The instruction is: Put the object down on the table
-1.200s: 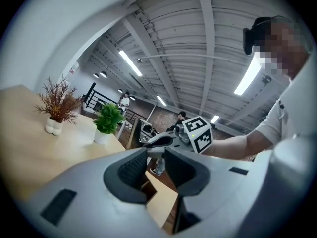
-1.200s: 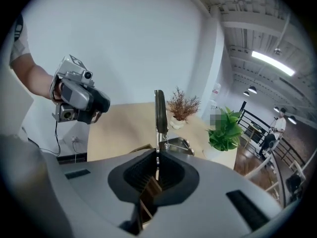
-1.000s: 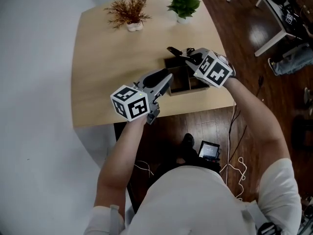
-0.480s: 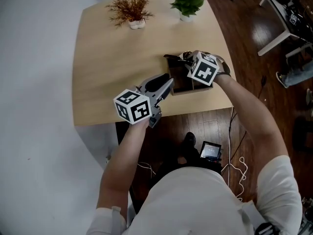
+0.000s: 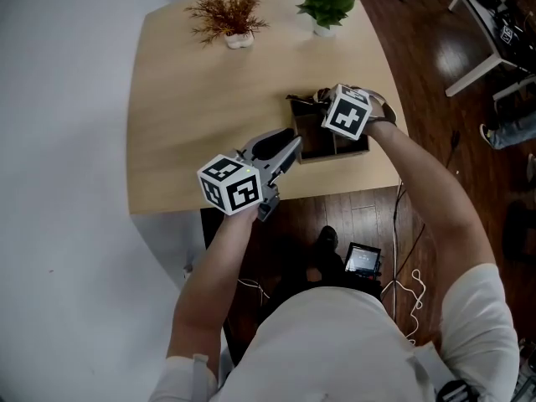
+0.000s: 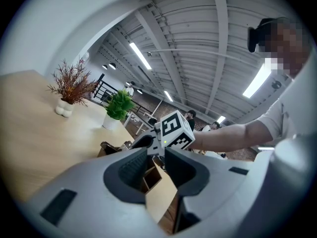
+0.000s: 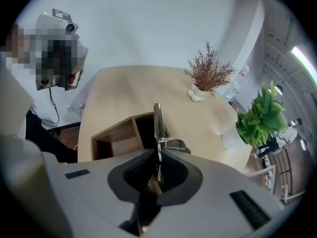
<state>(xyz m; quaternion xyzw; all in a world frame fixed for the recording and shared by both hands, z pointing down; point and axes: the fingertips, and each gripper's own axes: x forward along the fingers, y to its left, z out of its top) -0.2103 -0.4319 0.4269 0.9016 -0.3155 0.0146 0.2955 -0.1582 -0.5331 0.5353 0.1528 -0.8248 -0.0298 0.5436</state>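
Pale desk (image 5: 184, 99) carries a box (image 5: 311, 143) near its front right corner. My right gripper (image 7: 158, 158) has its fingers clamped on the thin metal object (image 7: 157, 123), upright over the box, not yet down. Left gripper (image 6: 157, 155), fingers apart and empty, waits at the front edge, I judge to stay clear.

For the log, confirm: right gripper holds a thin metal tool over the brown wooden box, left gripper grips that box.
No: the left gripper is open and empty, per the left gripper view. The right gripper does hold the thin metal tool over the brown wooden box.
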